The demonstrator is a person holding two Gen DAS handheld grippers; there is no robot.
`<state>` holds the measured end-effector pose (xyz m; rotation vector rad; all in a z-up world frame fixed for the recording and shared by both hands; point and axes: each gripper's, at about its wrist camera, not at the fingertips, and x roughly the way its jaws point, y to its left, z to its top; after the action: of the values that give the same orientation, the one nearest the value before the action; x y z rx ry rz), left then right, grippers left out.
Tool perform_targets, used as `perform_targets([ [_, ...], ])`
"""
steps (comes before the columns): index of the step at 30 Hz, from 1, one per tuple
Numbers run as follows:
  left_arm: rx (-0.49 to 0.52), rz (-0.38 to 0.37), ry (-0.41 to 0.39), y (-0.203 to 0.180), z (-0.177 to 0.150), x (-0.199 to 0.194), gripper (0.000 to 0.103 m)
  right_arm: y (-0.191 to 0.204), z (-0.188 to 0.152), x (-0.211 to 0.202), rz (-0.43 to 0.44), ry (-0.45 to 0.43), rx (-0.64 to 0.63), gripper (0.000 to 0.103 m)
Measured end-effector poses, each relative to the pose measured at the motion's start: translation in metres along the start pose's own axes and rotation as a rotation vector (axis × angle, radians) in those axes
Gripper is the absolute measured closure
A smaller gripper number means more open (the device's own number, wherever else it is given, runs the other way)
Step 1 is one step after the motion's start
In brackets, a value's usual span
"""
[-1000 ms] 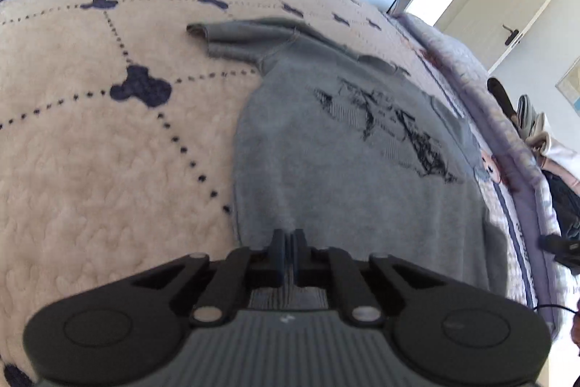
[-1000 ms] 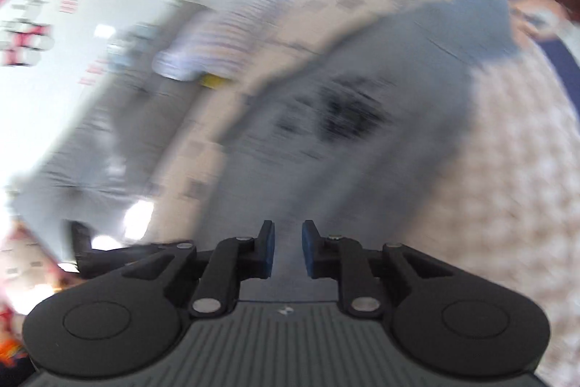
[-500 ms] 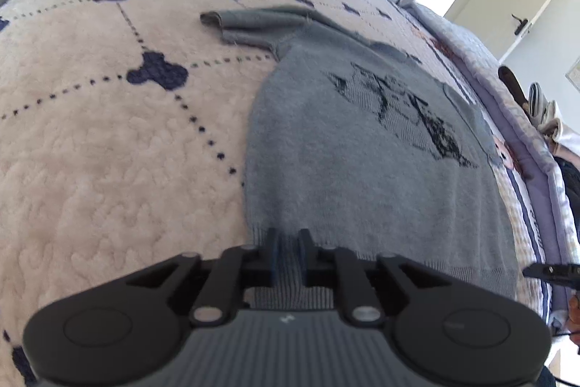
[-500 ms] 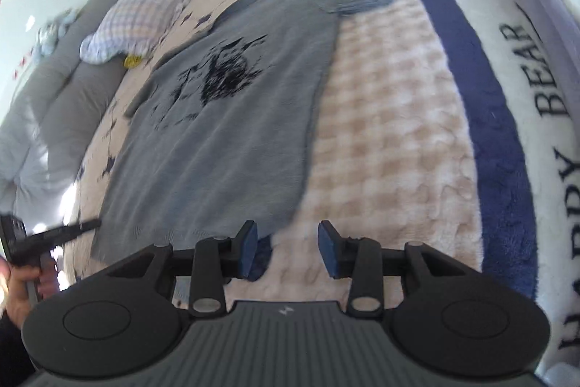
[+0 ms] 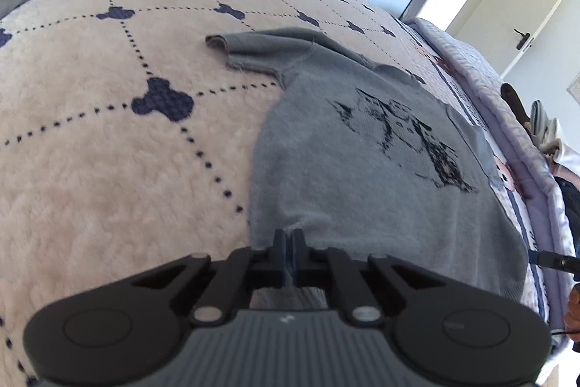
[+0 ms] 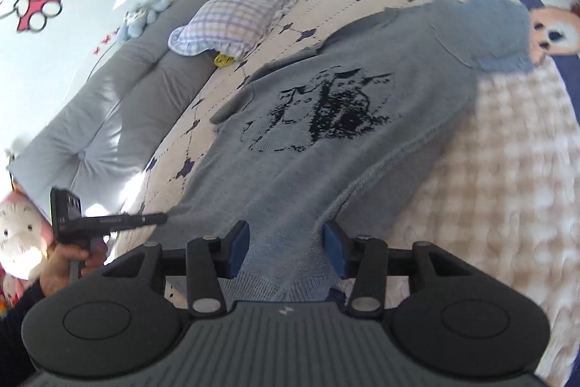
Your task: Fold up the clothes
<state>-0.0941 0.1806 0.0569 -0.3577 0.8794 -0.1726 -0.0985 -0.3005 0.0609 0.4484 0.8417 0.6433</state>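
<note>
A grey sweater [image 5: 362, 165] with a black print lies flat, front up, on a cream bed blanket [image 5: 90, 151]. My left gripper [image 5: 289, 240] is shut on the sweater's hem at its near left corner. In the right wrist view the sweater [image 6: 344, 118] spreads away from me, and my right gripper [image 6: 286, 242] is open with the right part of the hem lying between its blue pads. The left gripper [image 6: 152, 218] shows at the left of that view, at the hem's other corner.
A checked pillow [image 6: 246, 9] and a yellow item [image 6: 223, 59] lie at the head of the bed, by a grey padded headboard [image 6: 108, 118]. A plush toy [image 6: 18, 238] sits at the far left. The bed's edge and a door [image 5: 525, 24] are at the right.
My left gripper opened slightly and has shut on the hem again. My right gripper swung to the sweater's hem and opened wider, with the hem now between its pads.
</note>
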Motion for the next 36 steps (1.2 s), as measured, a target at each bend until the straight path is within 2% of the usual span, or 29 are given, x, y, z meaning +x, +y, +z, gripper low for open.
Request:
perform_targets([
  [4,0.003,0.003,0.034,-0.003,0.0,0.009,0.1,-0.008,0.001,0.021,-0.078,0.061,0.002,0.054],
  [7,0.01,0.013,0.049,-0.003,-0.007,0.011,0.1,-0.015,-0.012,0.03,-0.082,0.124,-0.011,0.053],
  [10,-0.019,0.002,0.059,0.004,-0.011,0.008,0.1,-0.018,-0.029,0.021,-0.056,0.128,-0.04,0.051],
  [15,-0.002,-0.011,0.087,0.006,-0.012,0.006,0.098,-0.029,-0.058,0.002,0.054,0.156,-0.02,0.051],
  [17,-0.002,0.0,0.105,0.005,-0.013,0.012,0.098,-0.022,-0.062,0.004,0.085,0.16,-0.035,0.055],
  [19,-0.012,0.006,0.102,0.004,-0.013,0.013,0.098,-0.015,-0.061,0.009,0.071,0.161,-0.052,0.058],
  [21,-0.006,0.007,0.085,0.003,-0.014,0.009,0.1,-0.008,-0.058,0.013,0.058,0.159,-0.063,0.07],
  [22,-0.004,0.004,0.077,0.003,-0.014,0.007,0.1,-0.005,-0.057,0.013,0.054,0.157,-0.067,0.085],
  [23,-0.01,-0.003,0.072,0.004,-0.013,0.004,0.101,-0.001,-0.057,0.011,0.041,0.148,-0.076,0.092],
  [27,-0.03,-0.033,0.06,0.009,-0.013,-0.008,0.101,0.009,-0.059,-0.012,0.011,0.091,-0.063,0.094],
  [31,0.008,-0.036,0.037,0.008,-0.016,-0.023,0.101,0.03,-0.06,-0.045,0.016,0.029,-0.064,0.095],
  [33,0.036,0.0,0.023,0.009,-0.016,-0.026,0.101,0.047,-0.059,-0.06,0.009,0.038,-0.106,0.096],
  [36,0.038,0.009,0.03,0.014,-0.018,-0.024,0.101,0.057,-0.06,-0.069,-0.016,0.05,-0.145,0.092],
])
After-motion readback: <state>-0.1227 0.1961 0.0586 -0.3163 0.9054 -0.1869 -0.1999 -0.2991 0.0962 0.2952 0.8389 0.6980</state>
